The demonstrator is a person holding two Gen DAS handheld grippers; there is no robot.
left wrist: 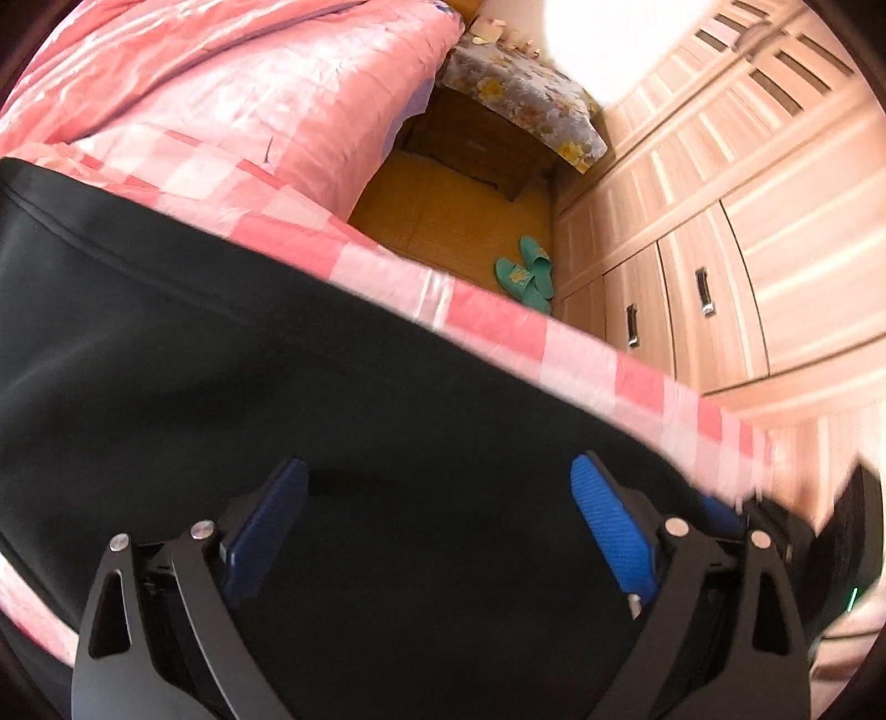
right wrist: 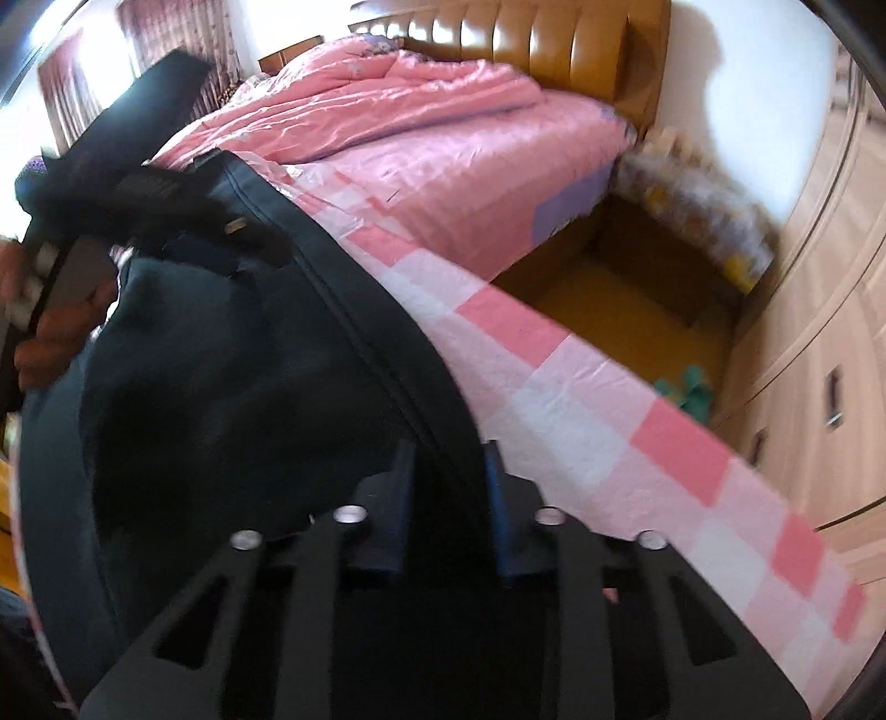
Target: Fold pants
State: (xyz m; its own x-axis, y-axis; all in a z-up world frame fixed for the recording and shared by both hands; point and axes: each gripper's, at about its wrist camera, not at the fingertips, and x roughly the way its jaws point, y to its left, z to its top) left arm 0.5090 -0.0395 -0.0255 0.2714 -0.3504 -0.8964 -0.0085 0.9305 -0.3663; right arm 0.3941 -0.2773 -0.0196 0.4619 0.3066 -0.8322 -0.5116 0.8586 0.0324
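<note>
Checked bedsheet (right wrist: 581, 399) is carrying dark pants (right wrist: 232, 387); right tongs (right wrist: 449, 498) are pinching their edge, left tongs (left wrist: 440, 531) are hovering released, risking a lopsided, bunched fold.

A pink-covered bed (right wrist: 454, 160) with a brown headboard (right wrist: 531, 50) stands near a light wooden wardrobe (left wrist: 747, 221), above a yellow floor (left wrist: 454, 221) with 2 green slippers (left wrist: 526, 274).

I can read no text, label, brand or number anywhere — not on the black pants (right wrist: 232, 360), nor on the checked bedsheet (right wrist: 581, 399) beside them — nothing legible.
</note>
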